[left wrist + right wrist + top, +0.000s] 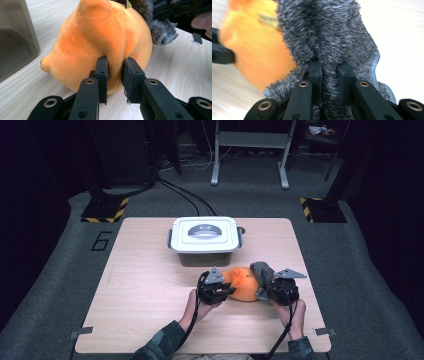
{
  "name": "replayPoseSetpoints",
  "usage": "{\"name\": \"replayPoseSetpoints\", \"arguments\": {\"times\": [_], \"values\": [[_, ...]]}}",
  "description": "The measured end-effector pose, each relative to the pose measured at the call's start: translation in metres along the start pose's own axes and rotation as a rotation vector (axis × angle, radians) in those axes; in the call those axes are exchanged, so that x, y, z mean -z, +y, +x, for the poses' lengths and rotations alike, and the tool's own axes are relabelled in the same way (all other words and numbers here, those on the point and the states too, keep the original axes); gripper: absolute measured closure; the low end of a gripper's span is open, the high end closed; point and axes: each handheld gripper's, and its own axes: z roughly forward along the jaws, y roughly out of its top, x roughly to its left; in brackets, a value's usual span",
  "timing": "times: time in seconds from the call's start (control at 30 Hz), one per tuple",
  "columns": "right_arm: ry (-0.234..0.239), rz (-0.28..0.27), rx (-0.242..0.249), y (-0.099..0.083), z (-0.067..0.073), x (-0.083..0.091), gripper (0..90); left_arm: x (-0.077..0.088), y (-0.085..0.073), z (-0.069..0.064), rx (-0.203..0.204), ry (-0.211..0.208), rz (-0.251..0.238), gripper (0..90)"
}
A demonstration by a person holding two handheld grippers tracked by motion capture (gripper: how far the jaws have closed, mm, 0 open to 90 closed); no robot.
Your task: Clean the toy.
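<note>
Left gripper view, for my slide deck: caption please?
Left gripper pinching a fold of the orange plush toy on the wooden table.

We see a soft orange plush toy [100, 42], a shaggy grey cloth [332, 37], a pale matt wood-grain table [145, 285], and a glossy white plastic box [204, 240] at upper centre.

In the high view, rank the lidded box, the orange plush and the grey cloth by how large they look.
1. Lidded box, clearly largest, though it sits farther from the camera.
2. Orange plush.
3. Grey cloth, partly hidden by the right tool, so its place below the plush is unsure.
</note>
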Motion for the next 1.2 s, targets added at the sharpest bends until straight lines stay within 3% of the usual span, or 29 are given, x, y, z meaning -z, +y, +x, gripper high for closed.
{"name": "replayPoseSetpoints", "arguments": {"times": [0.2,0.33,0.5,0.6,0.7,0.77,0.87,1.07,1.13,1.2], "values": [[0.013,0.04,-0.074,-0.018,-0.015,-0.018,76.3,0.0,0.0,0.0,0.0,0.001,-0.001,75.4],[0.022,0.057,-0.097,-0.025,-0.02,-0.026,76.3,0.0,0.0,0.001,0.001,0.0,-0.002,75.5],[0.013,0.009,-0.102,-0.018,-0.02,-0.008,76.4,0.001,0.0,0.002,0.003,0.0,0.001,75.4],[0.01,-0.048,-0.075,-0.008,-0.012,0.01,76.3,0.002,0.001,0.003,0.005,0.004,-0.004,75.4],[0.048,-0.109,-0.043,0.0,0.0,0.023,76.3,0.001,0.001,0.003,0.003,0.002,-0.005,75.3],[0.084,-0.105,-0.021,0.004,0.009,0.024,76.3,0.001,0.001,0.004,0.004,0.003,-0.004,75.2],[0.076,-0.073,0.007,0.006,0.016,0.015,76.4,0.001,0.001,0.004,0.004,0.004,-0.006,74.6],[0.07,-0.075,-0.006,0.005,0.011,0.01,76.3,0.005,0.001,0.007,0.002,-0.02,-0.03,65.1],[0.069,-0.069,-0.012,0.005,0.01,0.011,76.3,0.007,0.002,0.007,-0.007,-0.011,-0.028,57.3],[0.063,-0.067,-0.006,0.006,0.009,0.01,76.3,0.007,0.002,0.007,-0.015,0.03,-0.011,52.8]]}}
